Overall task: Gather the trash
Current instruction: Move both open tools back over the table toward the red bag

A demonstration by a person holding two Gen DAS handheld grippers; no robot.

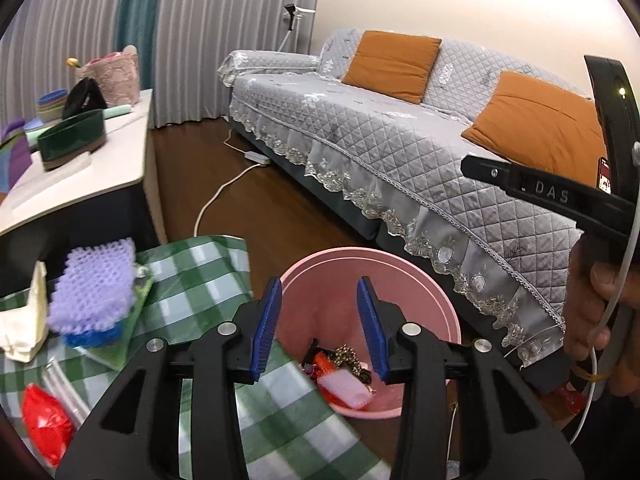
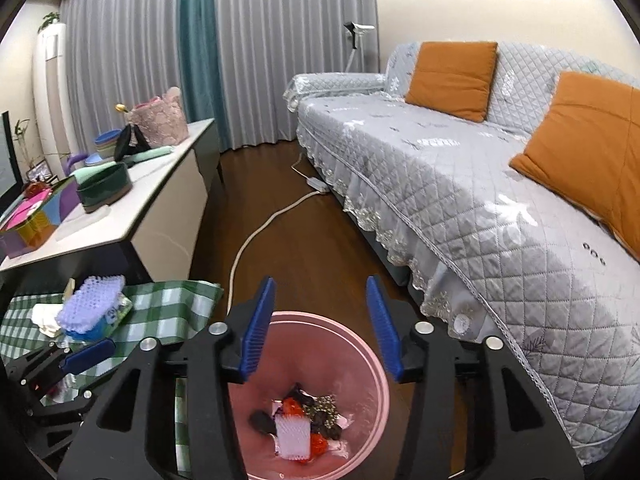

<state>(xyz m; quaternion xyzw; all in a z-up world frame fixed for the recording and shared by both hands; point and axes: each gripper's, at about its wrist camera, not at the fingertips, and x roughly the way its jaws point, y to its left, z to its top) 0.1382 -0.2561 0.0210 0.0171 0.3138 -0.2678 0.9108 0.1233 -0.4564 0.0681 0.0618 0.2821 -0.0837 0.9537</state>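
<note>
A pink bin (image 1: 400,258) stands on the floor beside the table's green checked cloth (image 1: 208,264). Inside it lie a white foam sleeve (image 1: 346,390), red wrappers and dark scraps. My left gripper (image 1: 319,284) hovers over the bin's near rim, open, nothing between its blue pads. My right gripper (image 2: 320,280) hangs over the bin (image 2: 320,344), open and empty, with the white foam sleeve (image 2: 293,436) below it. On the cloth rest a purple foam net (image 1: 94,284), crumpled white paper (image 1: 24,320) and a red wrapper (image 1: 44,420).
A grey quilted sofa (image 2: 460,184) with orange cushions runs along the right. A white sideboard (image 2: 160,200) carrying a green dish and baskets stands on the left. Across the wood floor between them lies a white power cable (image 2: 256,236). A hand (image 1: 600,312) holds the right gripper's handle.
</note>
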